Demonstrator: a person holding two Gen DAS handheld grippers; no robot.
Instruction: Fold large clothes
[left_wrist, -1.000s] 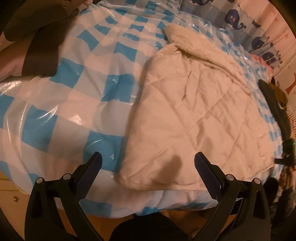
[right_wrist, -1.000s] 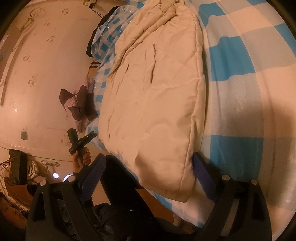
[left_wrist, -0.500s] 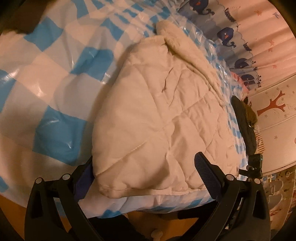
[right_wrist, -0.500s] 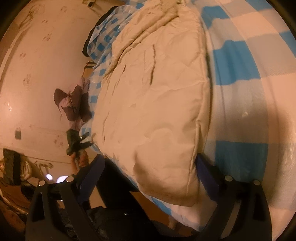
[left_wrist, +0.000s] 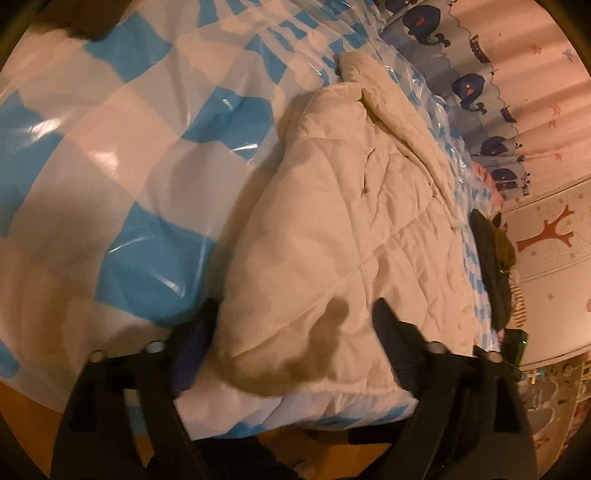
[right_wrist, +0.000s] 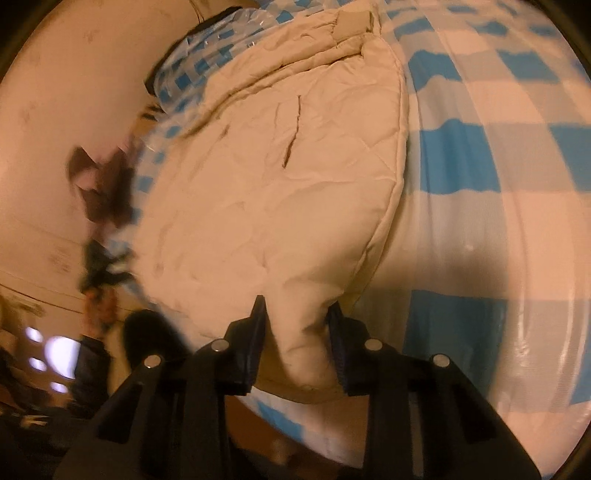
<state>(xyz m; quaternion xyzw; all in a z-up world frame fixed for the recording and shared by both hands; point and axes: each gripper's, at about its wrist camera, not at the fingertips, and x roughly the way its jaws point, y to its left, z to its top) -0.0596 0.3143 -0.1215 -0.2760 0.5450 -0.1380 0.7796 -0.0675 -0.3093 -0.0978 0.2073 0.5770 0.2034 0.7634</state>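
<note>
A cream quilted jacket (left_wrist: 343, 236) lies folded lengthwise on a bed with a blue and white checked cover (left_wrist: 122, 155). My left gripper (left_wrist: 295, 332) is open, its jaws straddling the near hem corner of the jacket at the bed's edge. My right gripper (right_wrist: 297, 332) is shut on the other near corner of the jacket (right_wrist: 280, 192), a fold of cream cloth pinched between its pads. The jacket's collar end lies at the far side in both views.
The bed's edge (left_wrist: 314, 413) runs just below both grippers, with floor under it. A whale-print curtain (left_wrist: 469, 85) hangs beyond the bed. Dark clothes (left_wrist: 491, 266) lie at the bed's right side. The checked cover (right_wrist: 480, 155) spreads right of the jacket.
Both grippers moved forward onto the jacket's near hem. The right gripper closed on its corner. The left gripper's jaws came around the other corner and narrowed a little.
</note>
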